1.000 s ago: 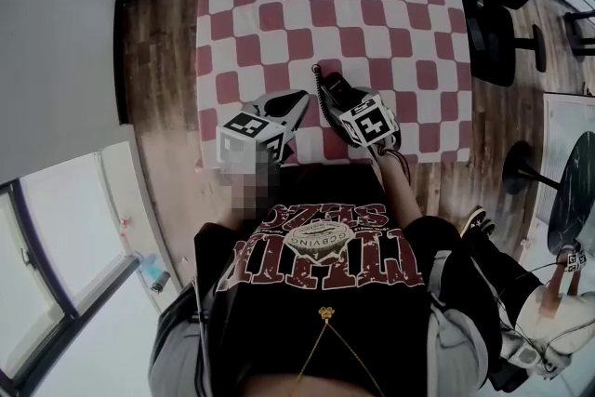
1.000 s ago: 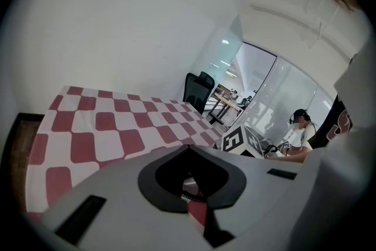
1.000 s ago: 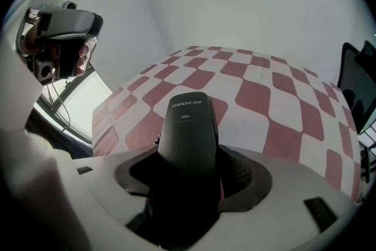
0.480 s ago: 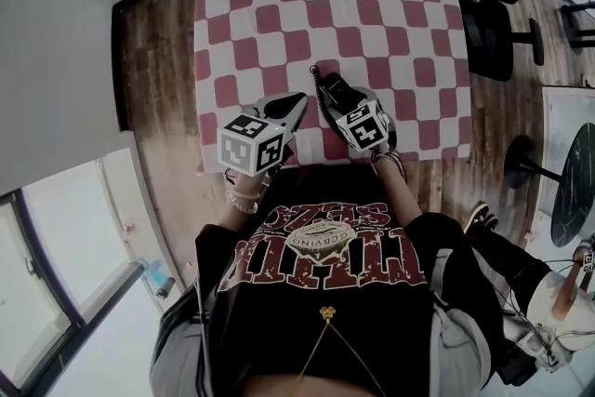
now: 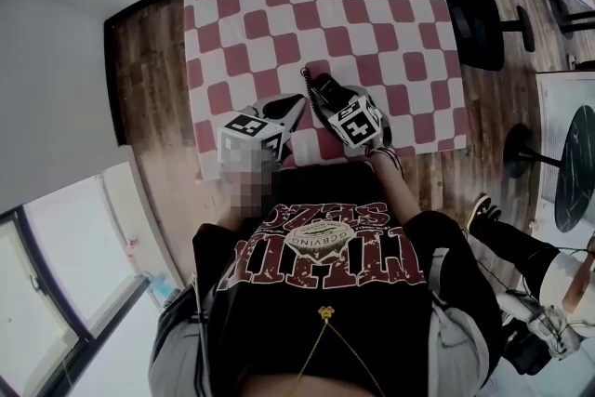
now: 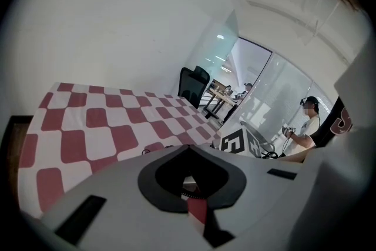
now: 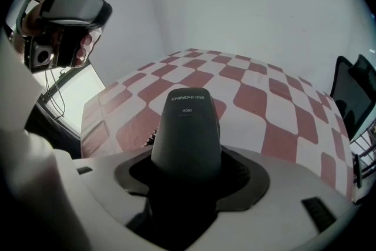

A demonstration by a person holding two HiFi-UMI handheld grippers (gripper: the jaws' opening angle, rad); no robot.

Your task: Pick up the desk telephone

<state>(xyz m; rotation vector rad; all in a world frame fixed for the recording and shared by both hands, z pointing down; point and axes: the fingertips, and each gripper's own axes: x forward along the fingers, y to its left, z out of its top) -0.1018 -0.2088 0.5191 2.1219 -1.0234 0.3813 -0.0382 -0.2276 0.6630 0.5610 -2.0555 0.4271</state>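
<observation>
Fingers [image 7: 244, 170] on your right gripper [image 5: 325, 99] are clamped on the phone [image 7: 187, 126]. Its dark grey body runs straight out between them, and the far end, with its printed label, sticks out past the tips over the checkered cloth. You can't tell from any view whether the phone touches the counter [image 5: 372, 5].

In the head view the phone [image 5: 327, 88] is at the near middle of the counter, close to the edge by your body. The coiled cord [image 5: 310, 93] runs along its left side.

Left gripper [image 5: 296, 102]: fingers [image 6: 117, 185] are together with the tips meeting, and nothing is held. Through the opening behind the tips you only see a bit of cord and red cloth. It sits just left of the right gripper, tips angled toward the phone, near it but apart. The right gripper's marker cube [image 6: 241, 141] shows past it in the left gripper view.

A black office chair [image 5: 483, 14] stands on the wood floor [image 5: 149, 42] off the far right corner of the counter. Another person [image 6: 305, 120] shows in the background of the left gripper view.
</observation>
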